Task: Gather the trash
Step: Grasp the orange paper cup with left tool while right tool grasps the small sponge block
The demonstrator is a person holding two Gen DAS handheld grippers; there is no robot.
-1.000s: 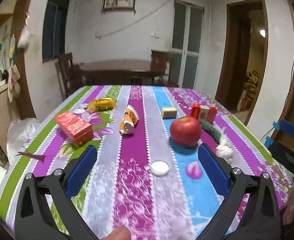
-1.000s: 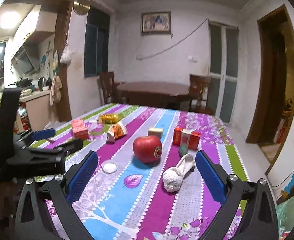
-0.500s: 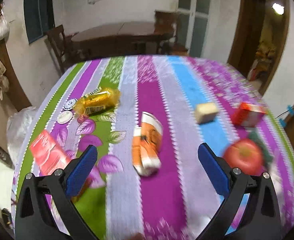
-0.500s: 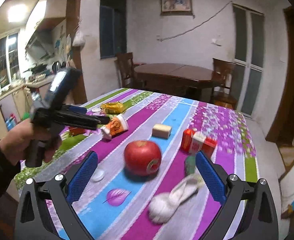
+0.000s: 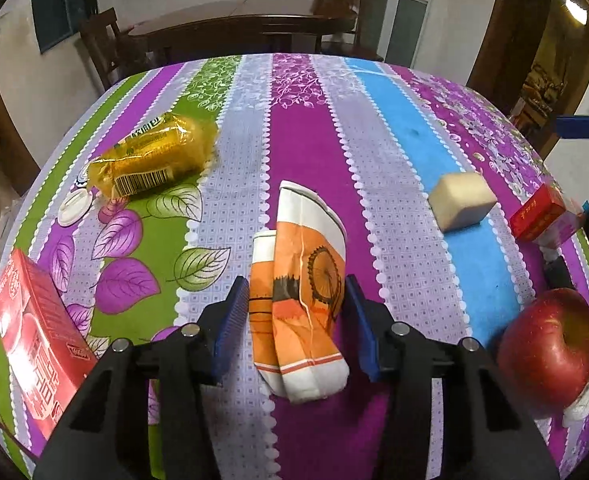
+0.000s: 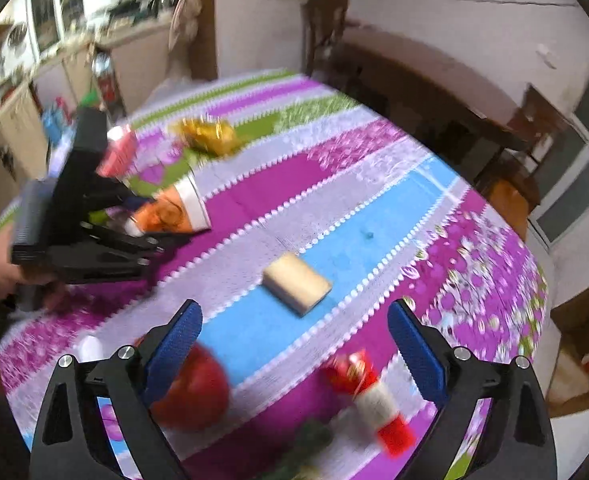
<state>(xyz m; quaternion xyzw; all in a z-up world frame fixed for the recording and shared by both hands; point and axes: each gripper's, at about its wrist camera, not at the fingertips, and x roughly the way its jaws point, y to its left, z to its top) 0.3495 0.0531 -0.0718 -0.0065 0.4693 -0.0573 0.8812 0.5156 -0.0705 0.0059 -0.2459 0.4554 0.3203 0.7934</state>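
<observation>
My left gripper (image 5: 297, 312) fingers were squeezing the squashed paper cup (image 5: 300, 280), which I feared might slip; right gripper (image 6: 294, 344) fingers were wide apart.

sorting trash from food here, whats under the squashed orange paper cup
The orange paper cup lies flat on the striped tablecloth, between the left gripper's blue pads. Only cloth shows around its edges; anything directly beneath it is covered.

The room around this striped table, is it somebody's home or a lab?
Most likely a home dining room: a flowered tablecloth, a wooden dining table with chairs behind, and kitchen cupboards off to one side.
</observation>
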